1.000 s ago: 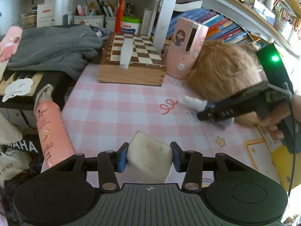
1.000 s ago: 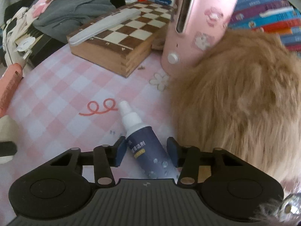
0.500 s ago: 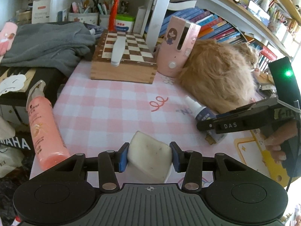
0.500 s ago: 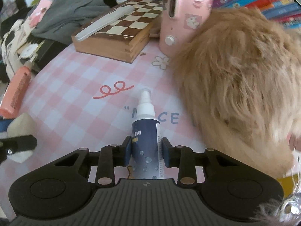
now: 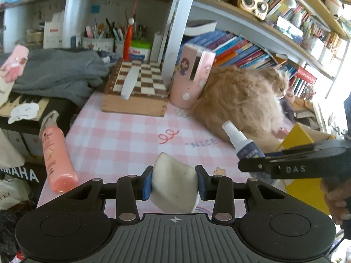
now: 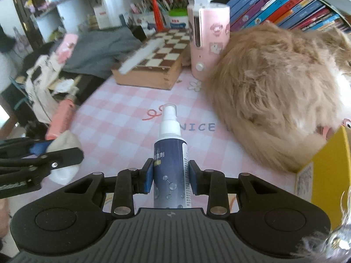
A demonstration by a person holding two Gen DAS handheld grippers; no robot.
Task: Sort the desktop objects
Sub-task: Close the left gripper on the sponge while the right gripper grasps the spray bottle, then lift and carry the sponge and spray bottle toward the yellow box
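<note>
A white sponge (image 5: 175, 188) sits squeezed between the blue pads of my left gripper (image 5: 174, 180), whose jaws are closing further on it, above the pink checked tablecloth (image 5: 122, 140). My right gripper (image 6: 170, 178) is shut on a dark blue spray bottle (image 6: 170, 153) with a white nozzle, held off the cloth and pointing away. The left wrist view has that bottle (image 5: 243, 144) at the right, in front of the cat. In the right wrist view the sponge (image 6: 65, 142) shows at the left edge.
A fluffy orange cat (image 5: 241, 98) lies at the right of the table beside a pink cylinder device (image 5: 193, 74). A wooden chessboard box (image 5: 138, 87) stands behind. A pink spray bottle (image 5: 56, 153) lies at the left edge, a yellow box (image 5: 296, 144) at the right.
My right gripper shut on the blue spray bottle and lifted it off the cloth, away from the cat. My left gripper kept the sponge and drew back and up.
</note>
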